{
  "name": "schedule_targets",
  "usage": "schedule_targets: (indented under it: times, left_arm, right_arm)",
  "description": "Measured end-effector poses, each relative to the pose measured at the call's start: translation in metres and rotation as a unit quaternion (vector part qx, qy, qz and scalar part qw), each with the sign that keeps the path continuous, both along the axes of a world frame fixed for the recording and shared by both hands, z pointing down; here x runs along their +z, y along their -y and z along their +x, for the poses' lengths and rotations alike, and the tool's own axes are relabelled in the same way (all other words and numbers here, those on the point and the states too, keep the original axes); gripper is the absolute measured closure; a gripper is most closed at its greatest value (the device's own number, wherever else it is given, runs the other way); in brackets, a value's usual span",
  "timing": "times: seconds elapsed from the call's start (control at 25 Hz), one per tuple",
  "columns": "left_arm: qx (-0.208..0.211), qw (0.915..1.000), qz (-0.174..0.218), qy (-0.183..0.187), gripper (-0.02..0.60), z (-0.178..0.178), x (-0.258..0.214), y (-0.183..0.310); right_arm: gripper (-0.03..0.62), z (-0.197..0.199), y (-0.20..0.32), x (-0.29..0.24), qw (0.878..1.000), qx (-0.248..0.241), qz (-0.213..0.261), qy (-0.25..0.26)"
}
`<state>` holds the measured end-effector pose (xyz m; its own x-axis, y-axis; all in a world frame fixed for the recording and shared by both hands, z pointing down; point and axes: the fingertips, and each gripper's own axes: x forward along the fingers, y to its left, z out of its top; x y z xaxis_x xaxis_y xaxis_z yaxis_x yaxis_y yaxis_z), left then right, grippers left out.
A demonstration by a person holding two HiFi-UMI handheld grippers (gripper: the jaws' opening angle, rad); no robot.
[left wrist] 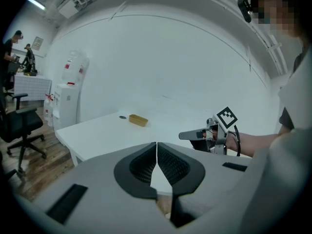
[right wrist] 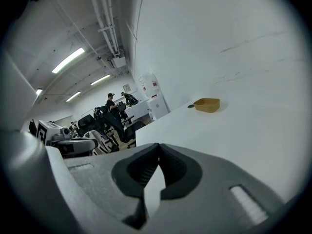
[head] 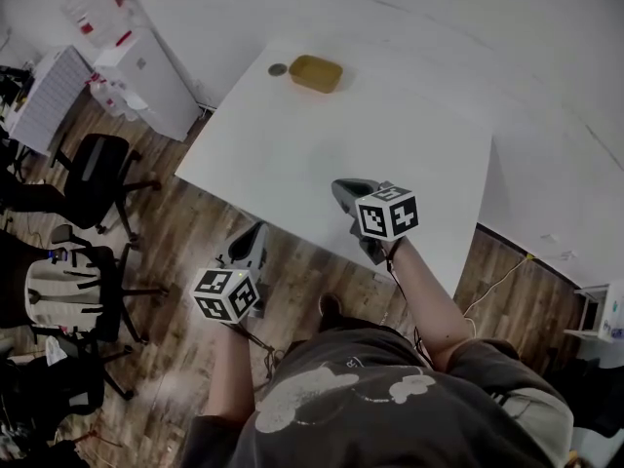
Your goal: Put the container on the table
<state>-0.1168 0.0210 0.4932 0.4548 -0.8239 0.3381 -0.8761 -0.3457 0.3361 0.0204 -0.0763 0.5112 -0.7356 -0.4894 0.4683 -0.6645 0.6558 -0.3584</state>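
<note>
I count two grippers, one container, one small disc and one counter. The left gripper (left wrist: 156,145) has its jaws closed, the tips meeting with nothing between them. The right gripper (right wrist: 158,147) has its jaws closed as well, and they are empty too.

The shallow, mustard-yellow rectangular container (head: 315,73) sits upright at the far end of the white rectangular counter (head: 390,135), well apart from both sets of jaws. A small dark round disc (head: 278,69) lies just beside it, on the side nearer the white water dispenser (head: 146,76). From the left jaws, the container (left wrist: 138,120) is far ahead and slightly to the left. From the right jaws, it (right wrist: 207,104) is far ahead and off to the right, with the disc (right wrist: 190,106) just to its left.

Only the head view shows where my two tools stand against the counter. The right gripper (head: 346,188) is over the near part of the top, while the left gripper (head: 255,232) hangs off the near edge, above the wooden floor (head: 185,232). That view also shows black office chairs (head: 97,174) to the left of the left jaws, though I cannot count them surely.

Only the left gripper view takes in the other tool: the right gripper (left wrist: 181,136) with its marker cube, to the right of the left jaws. The right gripper view alone shows the ceiling strip lights (right wrist: 68,60), and people (right wrist: 112,106) standing far beyond its jaws to the left.
</note>
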Motion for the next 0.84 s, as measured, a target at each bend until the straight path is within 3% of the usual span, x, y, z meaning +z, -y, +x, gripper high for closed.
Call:
schedule_targets:
  times: [0.28,0.84]
  left_arm:
    - [-0.011,0.9999,0.004,-0.010,0.571,-0.002,-0.001,-0.042]
    - [-0.006,0.9997,0.022,-0.011,0.571,0.012,-0.015,-0.112]
  right_arm:
    - [0.595,0.003,-0.041,0.001,1.000,-0.003,0.004,-0.010]
    - [0.595,0.021,-0.115,-0.017,0.998,0.006,0.057,-0.037]
